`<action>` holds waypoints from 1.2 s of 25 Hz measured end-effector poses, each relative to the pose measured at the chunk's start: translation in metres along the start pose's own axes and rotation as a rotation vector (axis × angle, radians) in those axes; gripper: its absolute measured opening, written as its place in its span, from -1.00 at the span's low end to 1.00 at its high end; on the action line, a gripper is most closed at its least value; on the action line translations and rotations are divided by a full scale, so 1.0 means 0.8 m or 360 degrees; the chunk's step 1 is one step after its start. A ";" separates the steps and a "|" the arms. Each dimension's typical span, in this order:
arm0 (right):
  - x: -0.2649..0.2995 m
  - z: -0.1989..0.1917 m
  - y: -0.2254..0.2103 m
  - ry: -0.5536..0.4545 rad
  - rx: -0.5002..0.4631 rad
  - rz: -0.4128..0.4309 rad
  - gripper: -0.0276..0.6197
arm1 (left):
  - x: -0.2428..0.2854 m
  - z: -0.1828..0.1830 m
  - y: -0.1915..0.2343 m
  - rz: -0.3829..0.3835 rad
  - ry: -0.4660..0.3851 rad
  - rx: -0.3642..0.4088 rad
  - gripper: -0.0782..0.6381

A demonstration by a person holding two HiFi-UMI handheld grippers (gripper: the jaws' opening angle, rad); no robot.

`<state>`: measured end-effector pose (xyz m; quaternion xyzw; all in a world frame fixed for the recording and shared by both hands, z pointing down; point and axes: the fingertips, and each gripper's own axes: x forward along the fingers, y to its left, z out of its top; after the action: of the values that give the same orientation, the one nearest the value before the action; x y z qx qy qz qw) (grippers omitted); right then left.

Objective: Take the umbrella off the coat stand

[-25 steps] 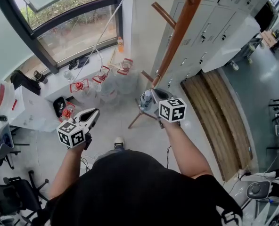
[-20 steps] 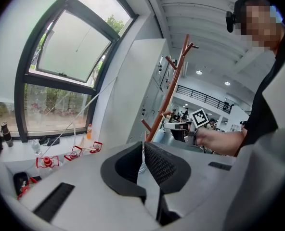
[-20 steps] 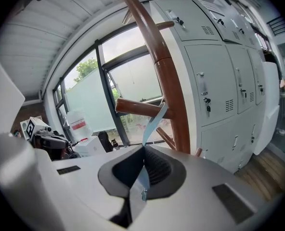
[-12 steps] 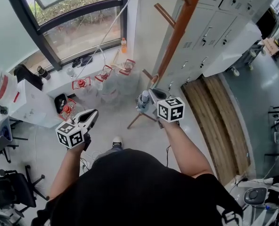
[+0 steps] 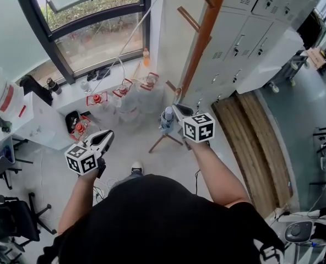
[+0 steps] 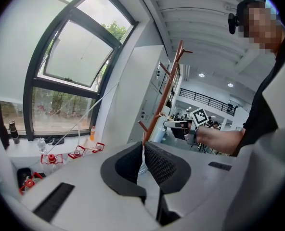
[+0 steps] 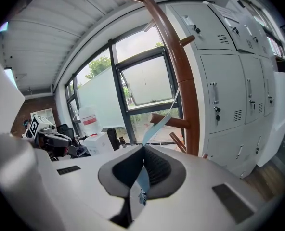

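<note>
- The room has a pale floor (image 5: 53,169), and a large window (image 5: 91,32) fills its left side.
- The left hand-held gripper (image 5: 105,135) has its jaws pressed together with nothing in them, well apart from the stand.
- The umbrella (image 5: 167,117) is folded and pale blue, and hangs low by the wooden coat stand (image 5: 202,37).
- The right hand-held gripper (image 5: 177,110) pinches the umbrella's thin strap (image 7: 158,125). The umbrella is probably light and will swing. The soft strap may slip, so the stiff body looks the surer hold.
- Grey lockers (image 5: 251,32) line the right side.
</note>
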<state>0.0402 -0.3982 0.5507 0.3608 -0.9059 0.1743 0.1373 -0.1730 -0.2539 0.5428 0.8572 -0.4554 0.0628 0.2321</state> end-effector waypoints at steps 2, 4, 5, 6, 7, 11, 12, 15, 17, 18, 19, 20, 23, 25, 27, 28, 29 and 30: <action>-0.006 0.001 0.006 -0.0003 -0.0012 0.0008 -0.86 | -0.008 -0.002 -0.004 0.0008 -0.0010 0.0001 -0.69; -0.010 0.003 0.013 -0.0008 -0.0025 0.0013 -0.86 | -0.016 -0.005 -0.006 0.0016 -0.0021 -0.0005 -0.69; -0.012 0.005 0.018 -0.0012 -0.0031 0.0017 -0.86 | -0.020 -0.005 -0.006 0.0019 -0.0026 -0.0010 -0.69; -0.013 0.006 0.023 -0.0016 -0.0036 0.0021 -0.86 | -0.024 -0.006 -0.006 0.0023 -0.0030 -0.0014 -0.69; -0.015 0.007 0.028 -0.0020 -0.0040 0.0026 -0.86 | -0.029 -0.008 -0.007 0.0027 -0.0034 -0.0018 -0.69; -0.024 0.011 0.042 -0.0034 -0.0054 0.0041 -0.86 | -0.044 -0.013 -0.008 0.0043 -0.0049 -0.0029 -0.69; -0.027 0.013 0.045 -0.0037 -0.0058 0.0045 -0.86 | -0.048 -0.014 -0.008 0.0048 -0.0051 -0.0033 -0.69; -0.038 0.018 0.053 -0.0051 -0.0061 0.0059 -0.86 | -0.056 -0.015 -0.010 0.0059 -0.0064 -0.0044 -0.69; -0.045 0.021 0.059 -0.0068 -0.0062 0.0067 -0.86 | -0.061 -0.015 -0.012 0.0062 -0.0076 -0.0042 -0.69; -0.049 0.022 0.061 -0.0075 -0.0062 0.0068 -0.86 | -0.063 -0.015 -0.014 0.0062 -0.0080 -0.0038 -0.69; -0.053 0.022 0.064 -0.0081 -0.0062 0.0068 -0.86 | -0.065 -0.015 -0.016 0.0060 -0.0084 -0.0034 -0.69; -0.058 0.023 0.066 -0.0088 -0.0062 0.0067 -0.86 | -0.067 -0.015 -0.018 0.0057 -0.0087 -0.0031 -0.69; -0.076 0.025 0.073 -0.0111 -0.0062 0.0064 -0.86 | -0.074 -0.014 -0.026 0.0046 -0.0098 -0.0021 -0.69; -0.089 0.026 0.075 -0.0127 -0.0068 0.0055 -0.86 | -0.076 -0.014 -0.032 0.0040 -0.0103 -0.0014 -0.69; -0.102 0.027 0.075 -0.0143 -0.0078 0.0039 -0.86 | -0.077 -0.015 -0.036 0.0033 -0.0108 -0.0009 -0.69; -0.109 0.027 0.075 -0.0150 -0.0083 0.0030 -0.86 | -0.077 -0.014 -0.038 0.0030 -0.0110 -0.0006 -0.69; -0.116 0.027 0.074 -0.0156 -0.0086 0.0020 -0.86 | -0.078 -0.014 -0.040 0.0027 -0.0113 -0.0004 -0.69; -0.123 0.026 0.074 -0.0160 -0.0087 0.0010 -0.86 | -0.078 -0.014 -0.043 0.0023 -0.0115 -0.0002 -0.69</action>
<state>0.0654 -0.3070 0.4821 0.3623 -0.9172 0.1316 0.1008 -0.1803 -0.1851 0.5211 0.8555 -0.4696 0.0333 0.2156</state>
